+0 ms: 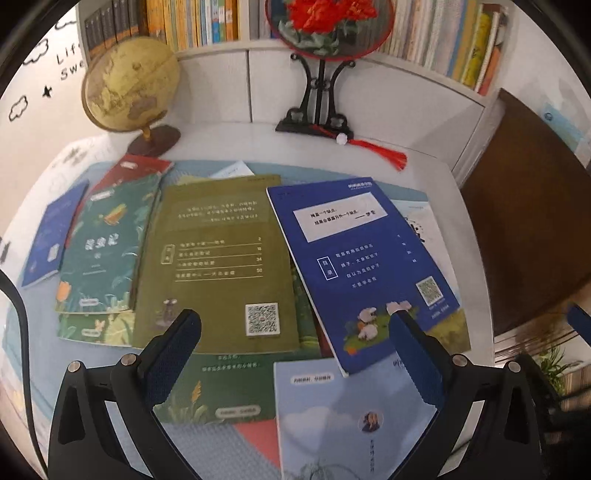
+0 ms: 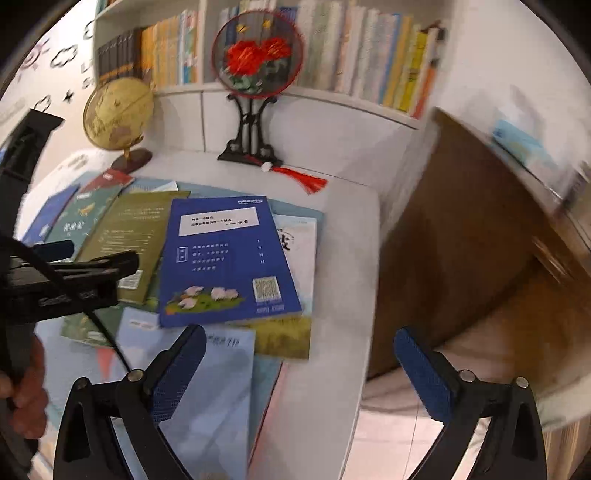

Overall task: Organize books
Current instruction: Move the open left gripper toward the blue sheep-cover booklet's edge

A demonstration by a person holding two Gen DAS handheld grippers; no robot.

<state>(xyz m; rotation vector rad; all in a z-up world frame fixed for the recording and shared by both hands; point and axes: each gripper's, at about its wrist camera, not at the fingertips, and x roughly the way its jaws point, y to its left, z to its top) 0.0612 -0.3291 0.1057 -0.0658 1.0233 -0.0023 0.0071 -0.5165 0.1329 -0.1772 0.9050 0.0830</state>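
Left wrist view: the left gripper [image 1: 295, 325] is held wide and empty above the olive book [image 1: 218, 258] and the blue book [image 1: 354, 258], both scattered flat on the desk [image 1: 424, 173]. The topmost blue book's free edge should be taken first. The right gripper [image 2: 299, 354] is likewise spread, holding nothing.

The shelf books [image 1: 207, 22] at twelve o'clock are cut off by the top edge, titles too small to read. The white book [image 2: 299, 240] lies mostly hidden under the blue book [image 2: 225, 254]. At three o'clock the brown cabinet [image 2: 461, 236] is smeared by blur.
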